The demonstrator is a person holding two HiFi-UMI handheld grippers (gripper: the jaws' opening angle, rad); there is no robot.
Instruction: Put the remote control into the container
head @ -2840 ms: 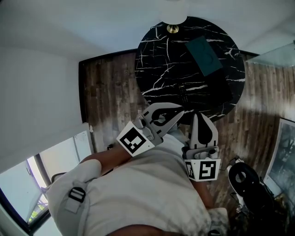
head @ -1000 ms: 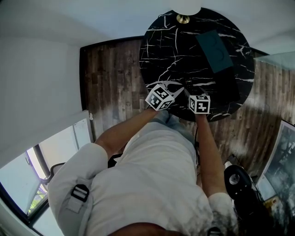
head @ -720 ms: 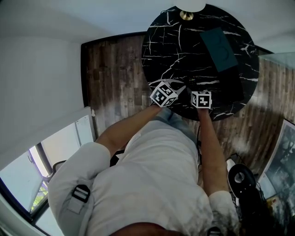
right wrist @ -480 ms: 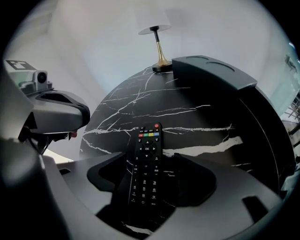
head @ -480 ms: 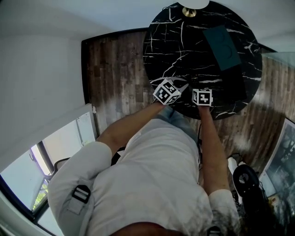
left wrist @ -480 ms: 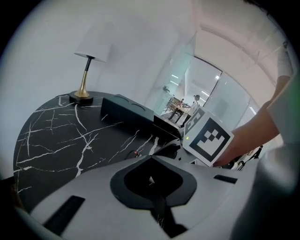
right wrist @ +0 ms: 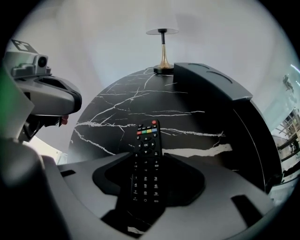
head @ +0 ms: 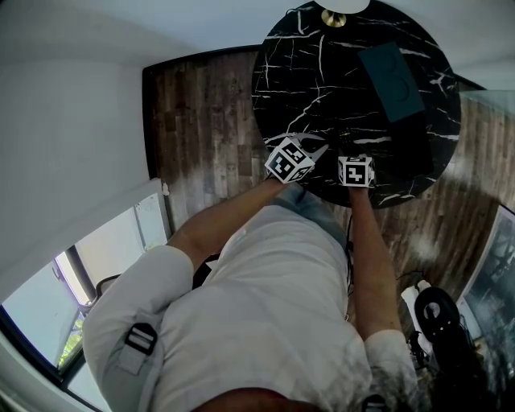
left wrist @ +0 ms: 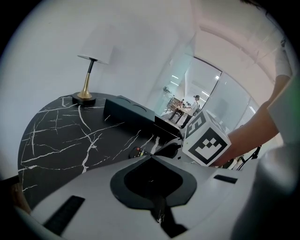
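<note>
The black remote control (right wrist: 146,164) lies on the round black marble table (head: 322,72), pointing away from me. My right gripper (right wrist: 148,159) has come down over its near end. Its jaws have just been closing, and the dark pads (right wrist: 185,180) now touch both long sides of the remote. The remote's tip (left wrist: 137,152) also shows in the left gripper view. My left gripper (left wrist: 151,158) hovers just to the left, shut and empty. A dark container (right wrist: 220,108) stands right of the remote, and in the head view it is a plain black patch (head: 406,153).
A teal box (head: 392,71) lies farther back on the table, beside the black one. A lamp with a brass base (head: 333,18) stands at the far rim. Wooden floor (head: 201,137) surrounds the table. The table's near edge is right under both grippers.
Both grippers went from raised in front of my body down to the near part of the table. The right one now straddles the remote. In the last half second they barely moved.
</note>
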